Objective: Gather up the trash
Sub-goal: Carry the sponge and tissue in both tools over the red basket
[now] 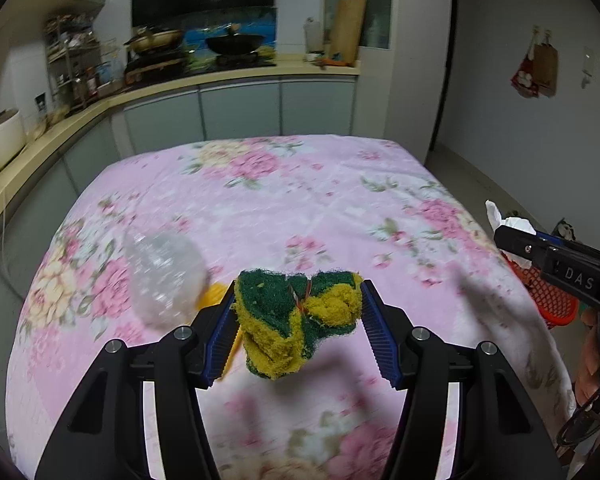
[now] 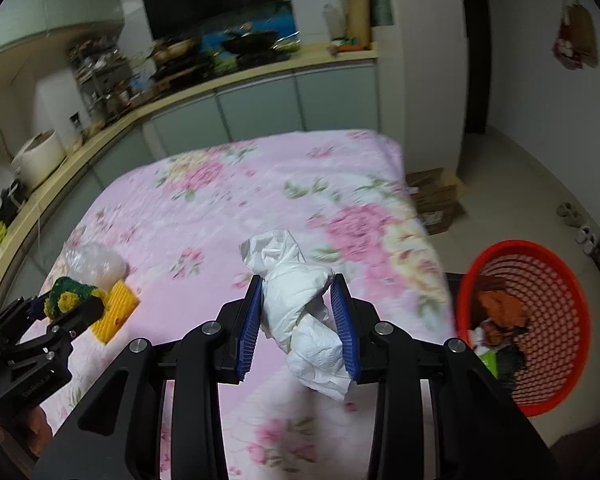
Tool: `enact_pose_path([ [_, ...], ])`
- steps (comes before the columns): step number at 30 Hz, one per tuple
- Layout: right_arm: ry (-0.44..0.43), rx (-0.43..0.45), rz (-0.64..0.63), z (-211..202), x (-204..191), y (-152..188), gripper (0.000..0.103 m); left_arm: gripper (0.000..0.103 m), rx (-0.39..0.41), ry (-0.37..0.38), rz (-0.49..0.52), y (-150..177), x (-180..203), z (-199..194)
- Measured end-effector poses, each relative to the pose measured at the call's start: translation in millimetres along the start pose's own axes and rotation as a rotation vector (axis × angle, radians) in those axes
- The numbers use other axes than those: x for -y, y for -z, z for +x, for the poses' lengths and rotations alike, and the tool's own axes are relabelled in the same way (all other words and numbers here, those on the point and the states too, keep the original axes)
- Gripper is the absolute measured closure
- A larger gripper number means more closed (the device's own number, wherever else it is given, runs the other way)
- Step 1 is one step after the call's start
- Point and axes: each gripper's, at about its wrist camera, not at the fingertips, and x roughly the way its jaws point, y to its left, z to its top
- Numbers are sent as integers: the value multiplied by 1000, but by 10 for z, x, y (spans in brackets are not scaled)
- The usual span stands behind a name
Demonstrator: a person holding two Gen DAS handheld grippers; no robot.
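While both pieces hang clear of the flowered cloth (image 1: 300,208), you have each one pinched between blue pads: your left gripper (image 1: 298,312) is clamped across a crumpled green-and-yellow scouring sponge (image 1: 296,320), and your right gripper (image 2: 300,316) is closed on a twisted wad of white tissue (image 2: 300,304). Both look light and soft, so neither should strain the grip; the risk is rather that they compress and slide. The sponge appears springy and rough, likely to stay put. The tissue is limp and tears easily, with a loose tail drooping below the pads, so keep hold of its thick middle. The red mesh basket (image 2: 540,320) sits on the floor just off the table's right edge. A clear crinkled plastic bag (image 1: 164,276) and a yellow ridged piece (image 2: 114,312) lie on the cloth.
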Motion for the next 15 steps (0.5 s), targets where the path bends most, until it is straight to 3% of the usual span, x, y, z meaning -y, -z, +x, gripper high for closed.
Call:
enact_pose_path([
  [15, 108, 97, 122, -506, 626, -18, 69, 47, 67, 122, 129, -356, 819, 16],
])
